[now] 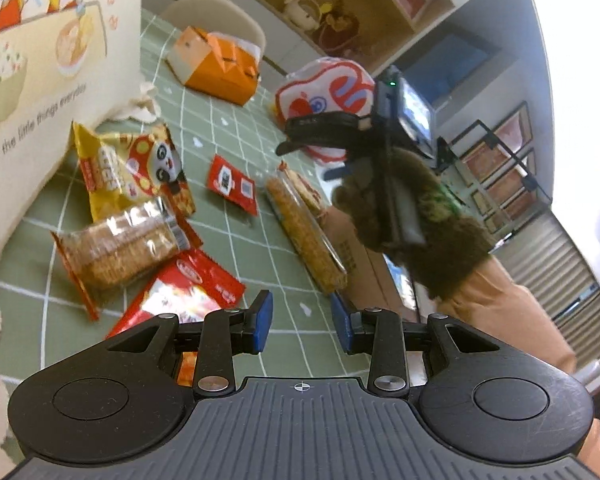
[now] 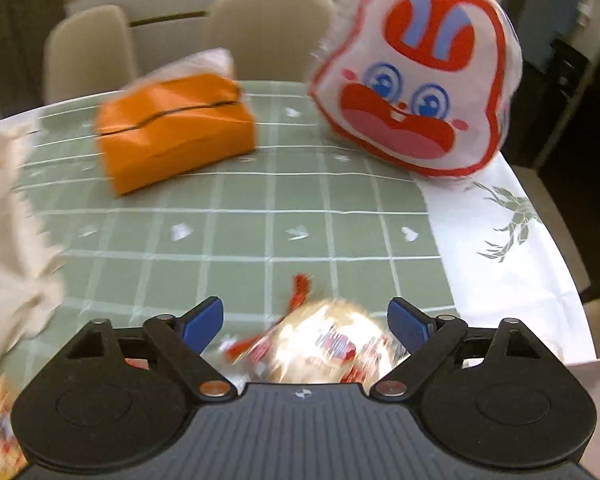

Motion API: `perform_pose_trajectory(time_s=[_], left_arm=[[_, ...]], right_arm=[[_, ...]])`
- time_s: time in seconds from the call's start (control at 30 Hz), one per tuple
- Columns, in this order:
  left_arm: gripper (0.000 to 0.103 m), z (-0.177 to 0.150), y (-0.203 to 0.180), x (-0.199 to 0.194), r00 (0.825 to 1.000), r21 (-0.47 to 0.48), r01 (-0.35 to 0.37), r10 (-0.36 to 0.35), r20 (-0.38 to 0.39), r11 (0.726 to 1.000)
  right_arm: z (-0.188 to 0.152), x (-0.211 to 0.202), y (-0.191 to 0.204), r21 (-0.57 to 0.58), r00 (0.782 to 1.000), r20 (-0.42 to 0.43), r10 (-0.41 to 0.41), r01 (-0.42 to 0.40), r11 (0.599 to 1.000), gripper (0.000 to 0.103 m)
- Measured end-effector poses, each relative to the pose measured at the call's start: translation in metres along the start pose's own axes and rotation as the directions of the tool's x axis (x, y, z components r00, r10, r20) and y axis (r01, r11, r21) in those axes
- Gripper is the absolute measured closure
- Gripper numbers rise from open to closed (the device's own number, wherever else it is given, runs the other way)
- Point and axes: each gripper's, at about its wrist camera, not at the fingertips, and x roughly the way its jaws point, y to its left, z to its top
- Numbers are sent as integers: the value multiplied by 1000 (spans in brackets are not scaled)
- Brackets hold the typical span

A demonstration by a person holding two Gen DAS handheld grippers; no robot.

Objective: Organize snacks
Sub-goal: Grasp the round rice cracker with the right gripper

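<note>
On my left camera I count five snack packs on the green checked tablecloth (image 1: 228, 128): one yellow panda bag (image 1: 132, 168), one clear cracker pack (image 1: 120, 248), one big red packet (image 1: 188, 296), one small red sachet (image 1: 232, 184) and one long cracker sleeve (image 1: 304, 232). One orange tissue box (image 1: 216, 64) and one rabbit-face bag (image 1: 328, 92) sit further back. My left gripper (image 1: 302, 326) hangs over the cloth, tilted gently down, jaws partly apart with nothing between them. My right gripper (image 2: 306, 320), in a fuzzy brown sleeve (image 1: 428, 240), pitches steeply down over a wrapped snack (image 2: 324, 344); its jaws stand wide on either side, pads off it. Two pale chairs (image 2: 268, 28) stand behind.
</note>
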Motion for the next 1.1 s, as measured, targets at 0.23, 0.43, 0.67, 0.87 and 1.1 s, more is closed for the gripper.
perform_pose_trajectory(time_s=[0.23, 0.43, 0.67, 0.87, 1.1], left_arm=[[66, -2, 1, 0, 1000, -16, -14, 14, -4, 1000], [66, -4, 6, 8, 998, -15, -67, 67, -9, 998], [66, -4, 4, 6, 995, -1, -101, 101, 23, 995], [66, -5, 4, 6, 996, -8, -84, 84, 6, 996], [66, -5, 4, 5, 998, -19, -68, 68, -3, 998]], right_arm=[[-13, 12, 14, -70, 999, -36, -26, 24, 997, 53], [-54, -29, 32, -134, 988, -94, 121, -133, 982, 60], [-91, -63, 34, -209, 970, -125, 207, -229, 951, 57], [-56, -54, 4, -62, 990, -50, 134, -137, 989, 24], [-25, 2, 2, 4, 995, -100, 25, -25, 1000, 16]])
